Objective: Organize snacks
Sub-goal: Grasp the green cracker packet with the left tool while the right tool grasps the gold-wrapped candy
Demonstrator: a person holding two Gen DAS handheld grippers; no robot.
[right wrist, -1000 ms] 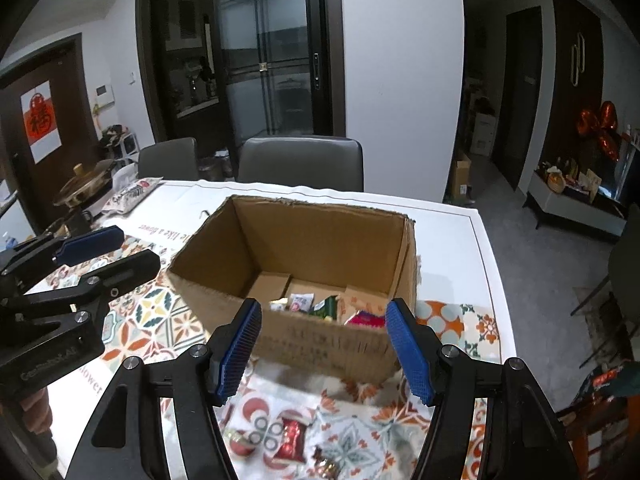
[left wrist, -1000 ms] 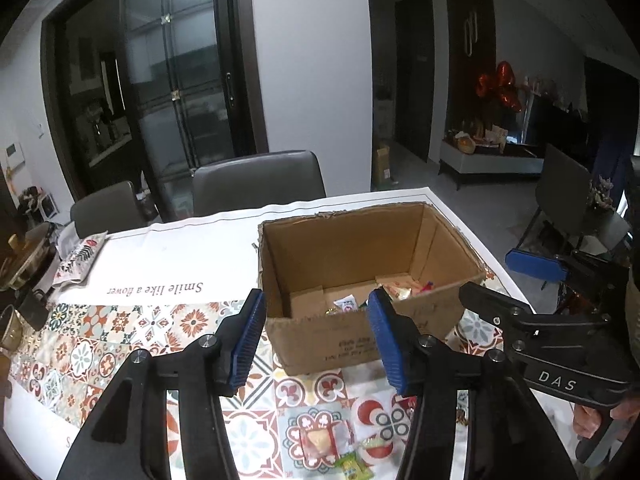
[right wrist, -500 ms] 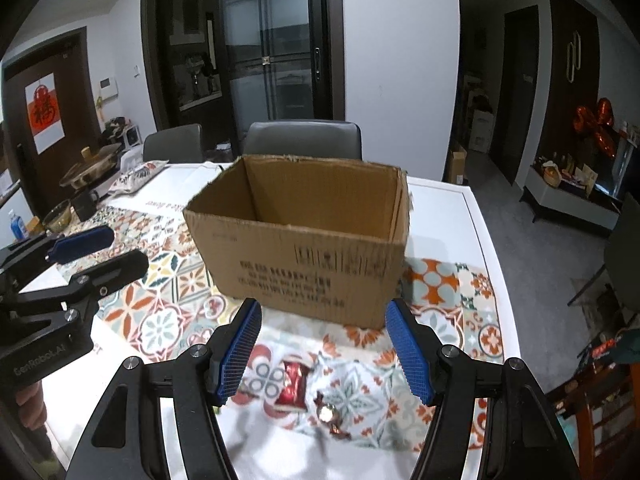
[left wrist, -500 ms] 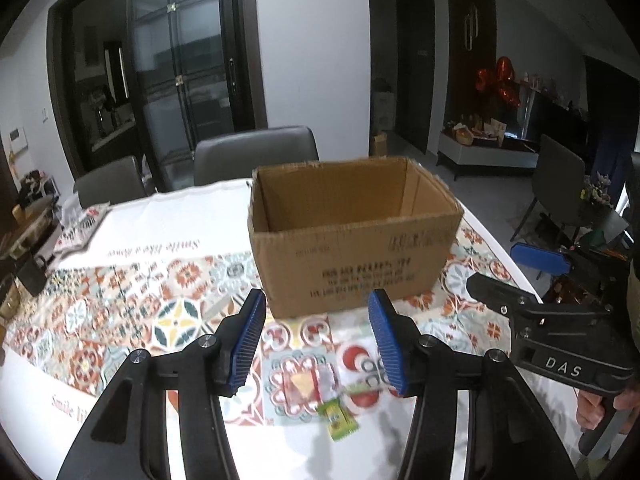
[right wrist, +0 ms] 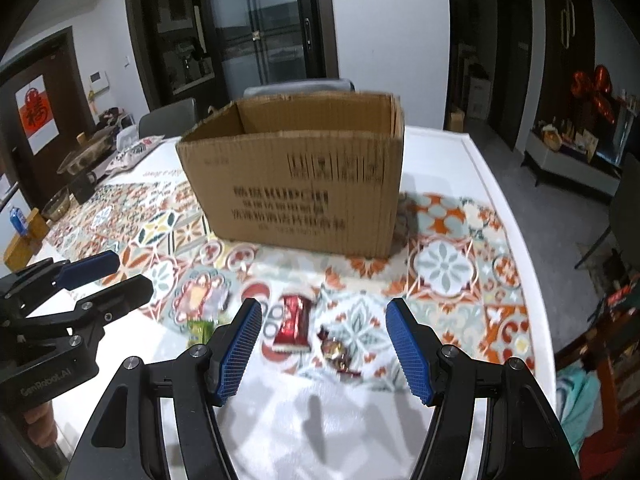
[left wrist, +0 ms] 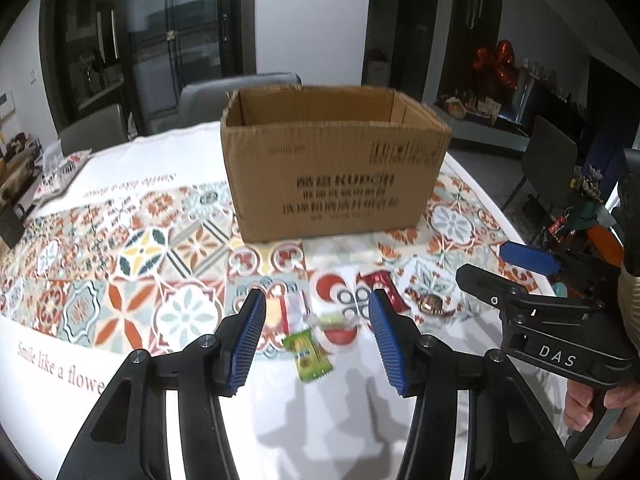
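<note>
Between the spread left fingers [left wrist: 248, 336], a green candy [left wrist: 307, 354] on the surface [left wrist: 328, 420]; between the parted right fingers [right wrist: 408, 354], red packet [right wrist: 293, 322]; beyond, cardboard box [left wrist: 332, 184].

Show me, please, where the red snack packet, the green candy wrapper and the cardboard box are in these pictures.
red snack packet [right wrist: 293, 323], right wrist view, middle of the shiny red wrapper.
green candy wrapper [left wrist: 307, 354], left wrist view, centre of the green packet.
cardboard box [left wrist: 336, 184], left wrist view, printed front wall.
</note>
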